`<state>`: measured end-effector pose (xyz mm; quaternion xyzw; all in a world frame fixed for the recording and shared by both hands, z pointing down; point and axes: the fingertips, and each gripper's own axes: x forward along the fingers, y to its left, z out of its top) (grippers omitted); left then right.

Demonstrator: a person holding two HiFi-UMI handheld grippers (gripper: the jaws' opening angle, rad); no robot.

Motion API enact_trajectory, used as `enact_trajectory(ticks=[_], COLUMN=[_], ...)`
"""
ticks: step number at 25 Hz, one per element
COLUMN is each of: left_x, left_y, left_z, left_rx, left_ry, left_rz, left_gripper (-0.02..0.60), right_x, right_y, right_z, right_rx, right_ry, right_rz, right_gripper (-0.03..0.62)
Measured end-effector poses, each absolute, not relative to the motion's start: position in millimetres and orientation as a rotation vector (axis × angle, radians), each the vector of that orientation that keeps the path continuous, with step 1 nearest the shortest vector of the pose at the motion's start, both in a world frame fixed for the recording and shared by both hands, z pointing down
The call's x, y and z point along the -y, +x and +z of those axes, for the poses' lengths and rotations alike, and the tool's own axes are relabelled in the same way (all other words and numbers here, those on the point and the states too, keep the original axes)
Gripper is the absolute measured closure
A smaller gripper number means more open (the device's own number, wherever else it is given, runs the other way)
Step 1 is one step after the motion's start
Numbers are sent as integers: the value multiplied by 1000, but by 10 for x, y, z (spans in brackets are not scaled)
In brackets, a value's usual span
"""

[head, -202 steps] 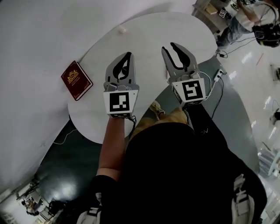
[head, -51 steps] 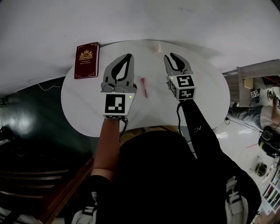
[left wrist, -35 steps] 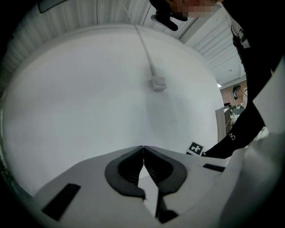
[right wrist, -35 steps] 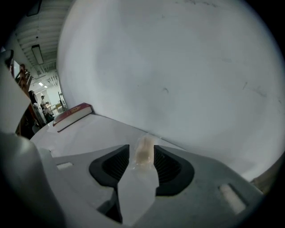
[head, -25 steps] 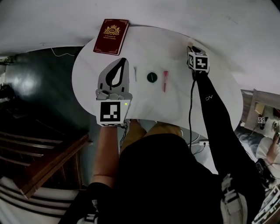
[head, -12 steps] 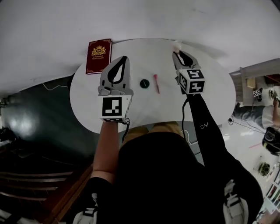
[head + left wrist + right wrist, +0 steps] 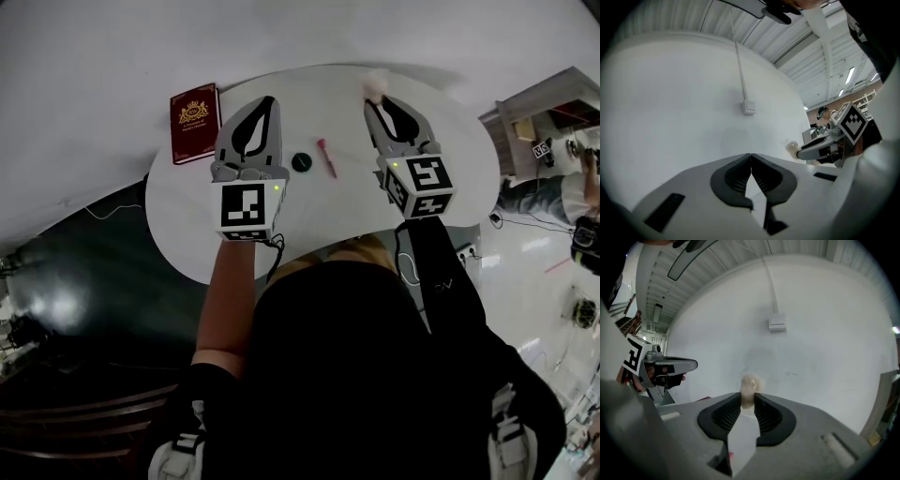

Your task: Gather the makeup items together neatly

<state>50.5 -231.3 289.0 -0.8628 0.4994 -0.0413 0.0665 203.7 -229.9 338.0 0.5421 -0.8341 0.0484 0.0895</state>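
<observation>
My right gripper (image 7: 381, 100) is shut on a beige makeup sponge (image 7: 377, 86), held in the air above the far side of the white round table (image 7: 450, 178). The right gripper view shows the sponge (image 7: 749, 388) pinched between the pads, sticking out past the tips. My left gripper (image 7: 266, 101) is shut and empty, hovering over the table's left part; its tips (image 7: 750, 157) touch in its own view. A pink tube (image 7: 326, 157) and a small black round compact (image 7: 301, 161) lie on the table between the grippers.
A dark red book (image 7: 195, 123) lies at the table's far left edge. A white wall rises behind the table, with a cable duct and box (image 7: 748, 108). Dark floor lies to the left; a person (image 7: 581, 234) stands far right.
My right gripper has risen from the table's far edge with the sponge and come back towards me. The left gripper has lifted a little. The tube and compact have stayed put.
</observation>
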Motion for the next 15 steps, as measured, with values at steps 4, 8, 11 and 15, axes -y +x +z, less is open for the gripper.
enact_trajectory(ticks=[4, 8, 11, 15], left_x=[2294, 2270, 2260, 2246], left_y=[550, 571, 565, 518], left_z=[2898, 2905, 2948, 3028], left_rx=[-1479, -1487, -1496, -1527], left_ry=[-2623, -2627, -2635, -2631], left_rz=[-129, -134, -150, -188], left_gripper=[571, 571, 571, 572], right_x=[2265, 2302, 2321, 2236], right_y=[2096, 2155, 2166, 2176], right_z=[3393, 3716, 4417, 5301], right_rx=[2463, 2401, 2286, 2148], right_ry=[1629, 1592, 1479, 1362], right_rz=[155, 220, 372, 575], right_gripper=[502, 502, 502, 502])
